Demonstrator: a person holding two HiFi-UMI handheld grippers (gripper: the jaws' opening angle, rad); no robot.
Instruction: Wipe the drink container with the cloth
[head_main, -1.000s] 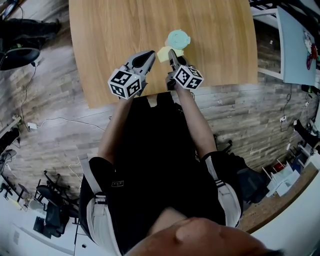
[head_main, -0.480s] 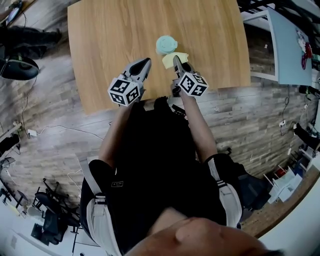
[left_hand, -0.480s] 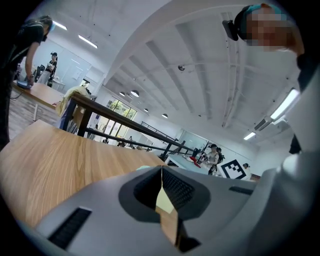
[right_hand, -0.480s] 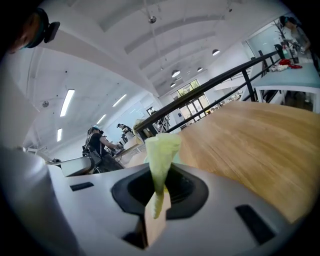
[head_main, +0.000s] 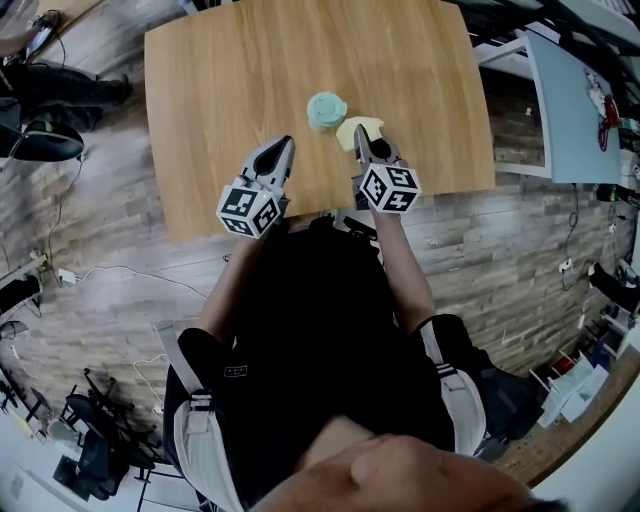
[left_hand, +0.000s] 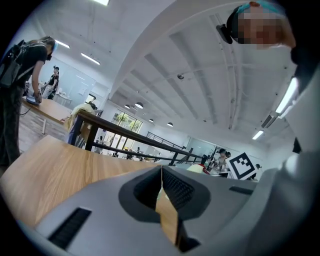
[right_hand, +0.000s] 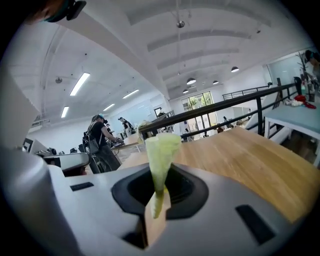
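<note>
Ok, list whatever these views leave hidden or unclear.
- Drink container: head view shows only its top from above; its sides are hidden.
- Yellow cloth: right gripper view shows just the fold pinched by the right gripper; the rest is out of view.
- Cloth-container contact: too small in head view.

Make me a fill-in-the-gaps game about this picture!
1. The right gripper is shut on the yellow ____.
2. The left gripper is shut and holds ____.
3. The container stands on the wooden ____.

Missing words: cloth; nothing; table.
</note>
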